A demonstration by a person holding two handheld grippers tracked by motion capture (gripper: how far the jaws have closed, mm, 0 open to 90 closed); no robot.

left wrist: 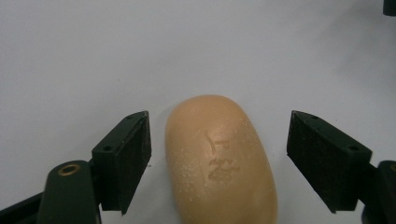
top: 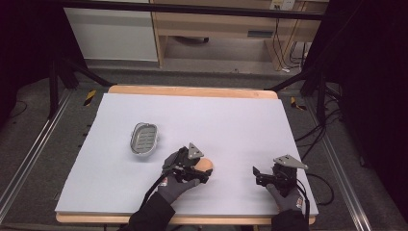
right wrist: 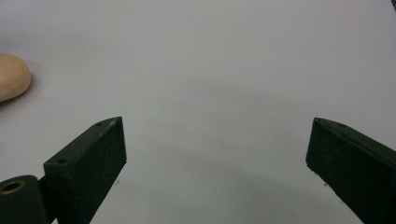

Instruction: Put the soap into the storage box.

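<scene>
White table sheet (top: 231, 120) spread under both tongs. Grey soap dish (top: 144, 139) seen up-left of left gripper (left wrist: 218, 140), apart. Left gripper held low, angled down; jaws released, soap bar (left wrist: 219, 163) lying between, untouched. Right gripper (right wrist: 217, 154) held level near table edge, jaws spread wide, nothing between.

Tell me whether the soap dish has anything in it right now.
Empty. The soap dish shows its bare ribbed bottom, and the soap bar lies on the table between the left claw's open jaws.

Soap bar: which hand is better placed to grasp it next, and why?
Left. Its tool is open astride the soap, pads apart from it; the right tool stands farther off.
</scene>
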